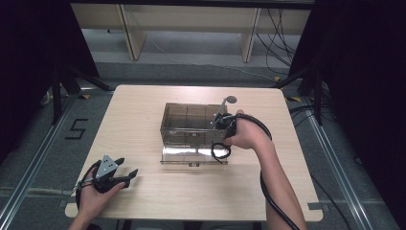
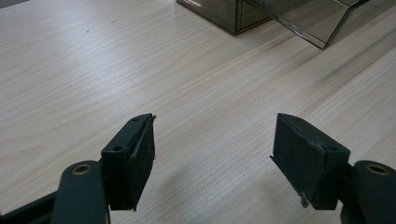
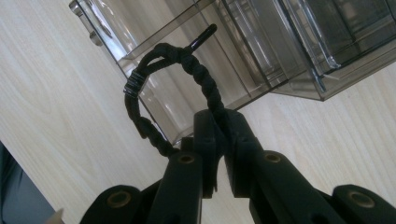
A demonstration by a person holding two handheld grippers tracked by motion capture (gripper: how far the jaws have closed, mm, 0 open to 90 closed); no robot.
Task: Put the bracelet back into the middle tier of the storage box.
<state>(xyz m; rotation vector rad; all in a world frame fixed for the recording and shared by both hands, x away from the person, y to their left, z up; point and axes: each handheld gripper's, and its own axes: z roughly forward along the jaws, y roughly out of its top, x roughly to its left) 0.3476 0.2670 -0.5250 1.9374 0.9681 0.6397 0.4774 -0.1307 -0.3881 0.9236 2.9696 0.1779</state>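
A: What does my right gripper (image 3: pixel 219 140) have?

B: Your jaws are fully closed on a black braided hair tie (image 3: pixel 159 93). Most of its loop sticks out ahead of the jaws, against the smoky clear plastic box (image 3: pixel 261 51). In the high view the tie (image 1: pixel 220 152) hangs below your right gripper (image 1: pixel 225 125) over the box's (image 1: pixel 191 125) opened front flap.

A: And my left gripper (image 2: pixel 212 156)?

B: Jaws wide apart, nothing between them, just bare table (image 2: pixel 140 70) ahead; the box corner sits farther off, up and to the right.

A: What worries me from here?

B: I think the pinch is narrow, on one strand only. If I swing quickly, the tie could slide out and land outside the box. The loop could also snag on a divider wall or the flap edge ahead of the jaws, and since the left gripper isn't steadying it, the light box might get dragged
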